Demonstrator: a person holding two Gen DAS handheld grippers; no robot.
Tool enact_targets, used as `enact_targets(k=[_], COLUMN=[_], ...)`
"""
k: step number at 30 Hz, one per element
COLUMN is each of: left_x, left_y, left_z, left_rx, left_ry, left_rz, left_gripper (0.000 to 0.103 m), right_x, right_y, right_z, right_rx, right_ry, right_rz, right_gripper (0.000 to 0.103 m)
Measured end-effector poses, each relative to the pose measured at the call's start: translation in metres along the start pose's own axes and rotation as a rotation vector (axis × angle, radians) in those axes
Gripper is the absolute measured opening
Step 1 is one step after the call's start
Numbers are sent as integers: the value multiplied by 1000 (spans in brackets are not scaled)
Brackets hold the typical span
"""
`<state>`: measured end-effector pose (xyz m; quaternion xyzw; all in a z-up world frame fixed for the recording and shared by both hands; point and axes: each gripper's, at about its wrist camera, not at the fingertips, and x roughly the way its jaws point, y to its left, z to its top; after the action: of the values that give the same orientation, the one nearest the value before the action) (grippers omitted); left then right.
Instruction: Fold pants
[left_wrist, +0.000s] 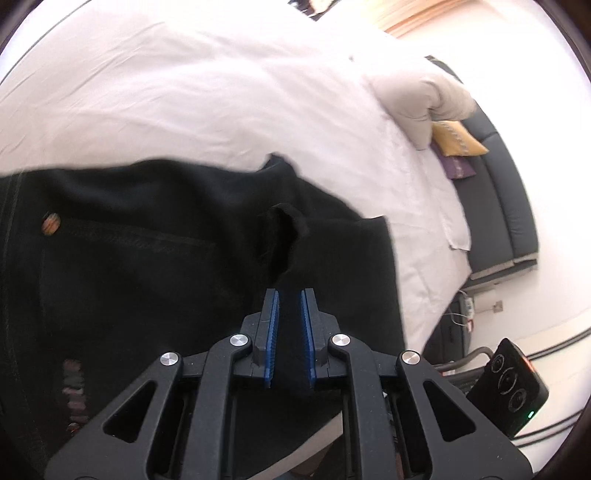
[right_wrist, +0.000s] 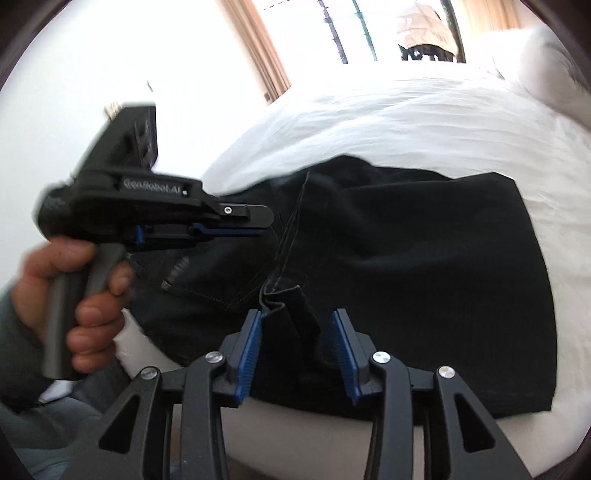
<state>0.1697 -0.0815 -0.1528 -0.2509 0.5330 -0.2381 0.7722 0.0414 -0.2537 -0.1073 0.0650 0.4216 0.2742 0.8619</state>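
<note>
Black pants (right_wrist: 424, 258) lie folded on the white sheet of the bed (right_wrist: 424, 122), at its near edge; in the right wrist view the cloth reaches almost to that edge, with a strip of bare sheet below it. A seam with pale stitching runs up the middle of the garment.

Left gripper (left_wrist: 289, 291): blue-padded fingers (left_wrist: 272, 325) drawn close together, a fold of black cloth bunched between them and rising in a small hump just ahead of the tips. Clenched on the pants. In the right wrist view the same tool (right_wrist: 258, 221) comes in from the left side, held by a bare hand (right_wrist: 70, 295) around its grey handle, its tip over the dark cloth.

Right gripper (right_wrist: 297, 314): fingers (right_wrist: 248, 354) spread wide, released. A loose doubled edge of the pants stands up between them, touching the left pad near its tip; the right pad is apart from it.

A beige pillow (left_wrist: 417, 99) and a yellow cushion (left_wrist: 458, 138) sit at the far right corner of the bed, against a dark headboard (left_wrist: 506, 206). Edges of the frames are motion-blurred
</note>
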Motion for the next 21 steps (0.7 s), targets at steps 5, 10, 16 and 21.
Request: enact_targets(k=[5, 10, 16, 21], left_x=[31, 67, 78, 77], left_y=[-34, -37, 1, 4], left_z=[9, -12, -44, -49], left_rx=[114, 164, 145, 217], left_ry=[36, 150, 177, 168], left_rz=[-49, -3, 9, 44], left_gripper=[11, 11, 11, 11], right_x=[-60, -76, -47, 25], right_y=[-14, -56, -129, -179], right_z=[-6, 2, 38, 71], right_rx=[47, 247, 446, 600], right_ry=[-81, -165, -217, -87], right_rz=[181, 126, 221, 189], right_gripper=[50, 51, 51, 62])
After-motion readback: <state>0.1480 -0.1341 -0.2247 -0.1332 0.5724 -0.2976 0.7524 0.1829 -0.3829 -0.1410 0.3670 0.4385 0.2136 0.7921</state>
